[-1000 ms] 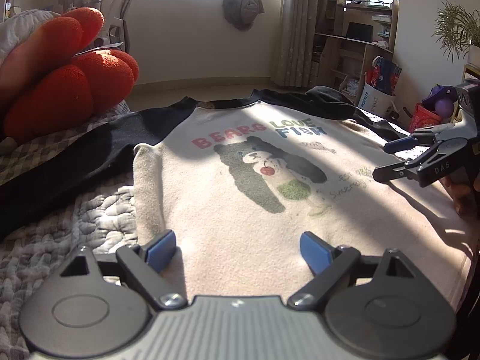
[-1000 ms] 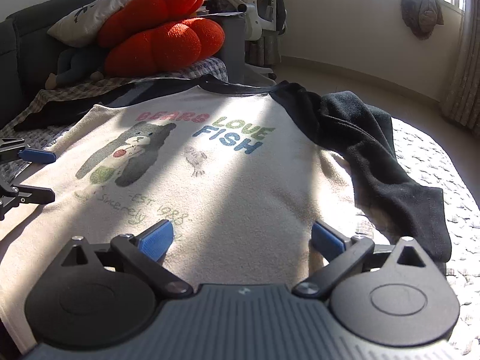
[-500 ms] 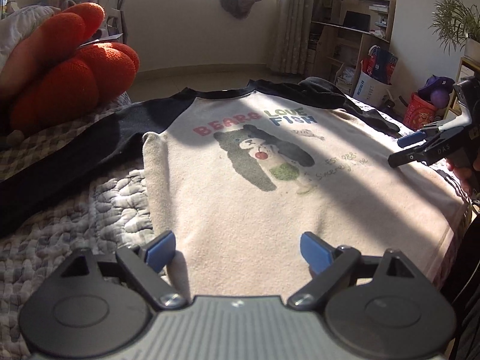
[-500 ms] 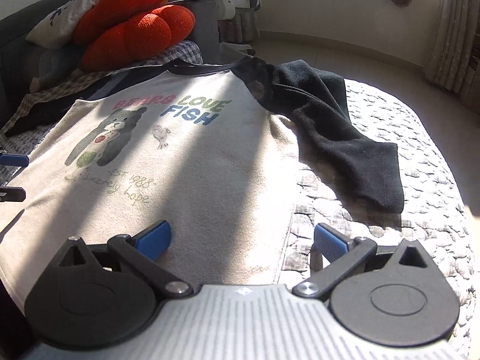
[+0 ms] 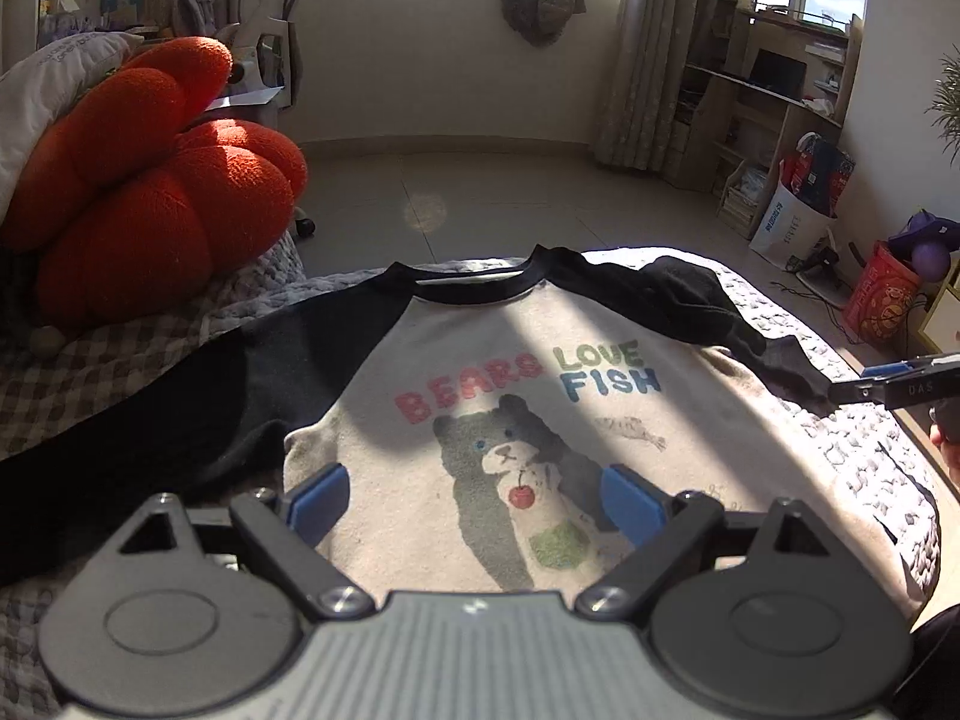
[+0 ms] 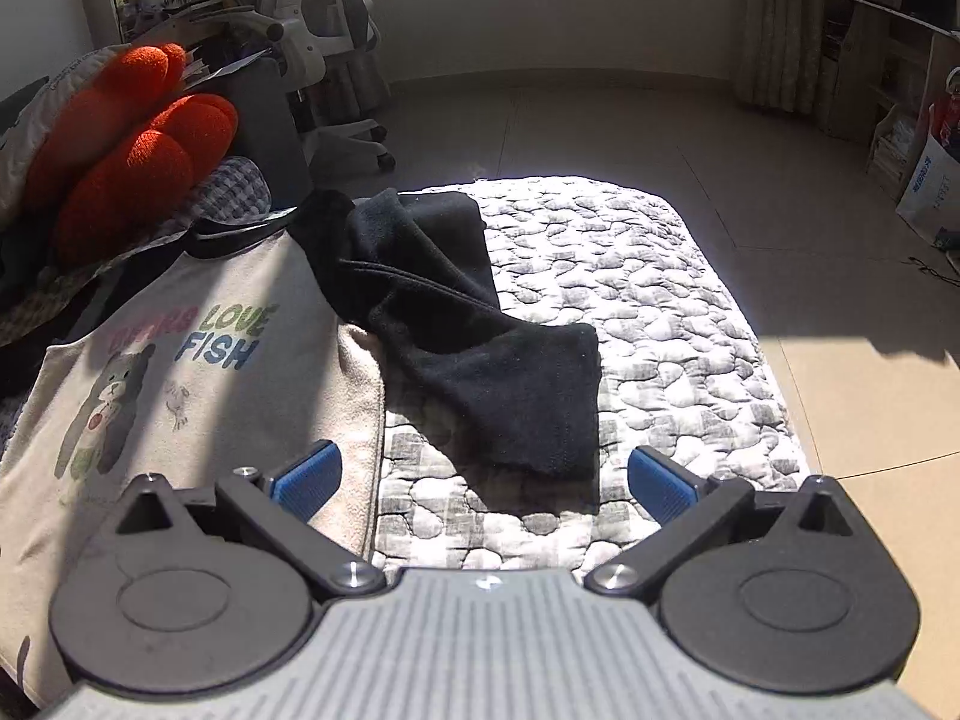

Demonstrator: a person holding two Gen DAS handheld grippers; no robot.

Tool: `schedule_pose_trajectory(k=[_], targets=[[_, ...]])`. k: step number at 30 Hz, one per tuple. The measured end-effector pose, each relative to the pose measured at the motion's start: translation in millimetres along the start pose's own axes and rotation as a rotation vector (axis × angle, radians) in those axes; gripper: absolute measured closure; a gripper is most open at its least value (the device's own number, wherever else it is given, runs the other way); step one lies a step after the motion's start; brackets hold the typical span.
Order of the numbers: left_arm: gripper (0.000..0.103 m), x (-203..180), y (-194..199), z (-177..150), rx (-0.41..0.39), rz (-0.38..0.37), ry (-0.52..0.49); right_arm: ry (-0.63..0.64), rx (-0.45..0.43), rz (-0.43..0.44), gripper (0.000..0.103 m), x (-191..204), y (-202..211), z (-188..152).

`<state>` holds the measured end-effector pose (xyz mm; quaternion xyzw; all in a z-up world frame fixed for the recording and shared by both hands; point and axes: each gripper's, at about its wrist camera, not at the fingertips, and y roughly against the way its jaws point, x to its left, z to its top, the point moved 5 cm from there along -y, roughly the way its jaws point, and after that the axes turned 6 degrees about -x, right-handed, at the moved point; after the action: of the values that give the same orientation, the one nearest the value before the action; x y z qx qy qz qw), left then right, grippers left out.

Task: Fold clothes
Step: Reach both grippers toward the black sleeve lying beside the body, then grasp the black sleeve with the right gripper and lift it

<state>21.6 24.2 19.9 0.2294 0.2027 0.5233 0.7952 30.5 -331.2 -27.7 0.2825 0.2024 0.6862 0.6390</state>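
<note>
A cream shirt (image 5: 480,372) with black sleeves and a bear print lies flat, front up, on the quilted bed. My left gripper (image 5: 474,501) hovers open above its lower front, nothing between the blue pads. The left black sleeve (image 5: 198,396) stretches out to the left. In the right wrist view the shirt (image 6: 198,372) fills the left side and its right black sleeve (image 6: 480,354) lies crumpled on the quilt. My right gripper (image 6: 483,480) hangs open over the quilt just below that sleeve's cuff. The right gripper's tips (image 5: 900,381) show at the left wrist view's right edge.
An orange lobed cushion (image 5: 150,204) and a white pillow (image 5: 48,90) sit at the bed's left. The grey quilt (image 6: 648,300) ends at a bare tiled floor (image 6: 840,396) on the right. Shelves, bags (image 5: 798,210) and curtains stand by the far wall.
Both grippers have risen and pulled back from the shirt. The right one has swung rightward off the shirt's front toward the crumpled black sleeve. Both stay open.
</note>
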Motion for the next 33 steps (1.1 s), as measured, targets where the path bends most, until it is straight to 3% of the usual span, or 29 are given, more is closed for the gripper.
schedule_pose_trajectory(k=[6, 17, 26, 33], targets=[[0.01, -39.0, -31.3, 31.4, -0.005, -0.048, -0.025, -0.007, -0.042, 0.018, 0.001, -13.5, 0.8, 18.1], [0.01, -89.4, -107.2, 58.0, -0.017, -0.073, -0.042, 0.0, -0.102, 0.057, 0.001, -42.2, -19.4, 43.1], [0.01, -109.8, -162.8, 58.4, -0.02, -0.083, -0.003, -0.017, -0.131, 0.04, 0.001, -68.9, -39.4, 49.5], [0.01, -122.2, -182.8, 47.3, -0.013, -0.115, 0.027, -0.059, -0.118, 0.004, 0.001, -85.7, -47.6, 41.3]])
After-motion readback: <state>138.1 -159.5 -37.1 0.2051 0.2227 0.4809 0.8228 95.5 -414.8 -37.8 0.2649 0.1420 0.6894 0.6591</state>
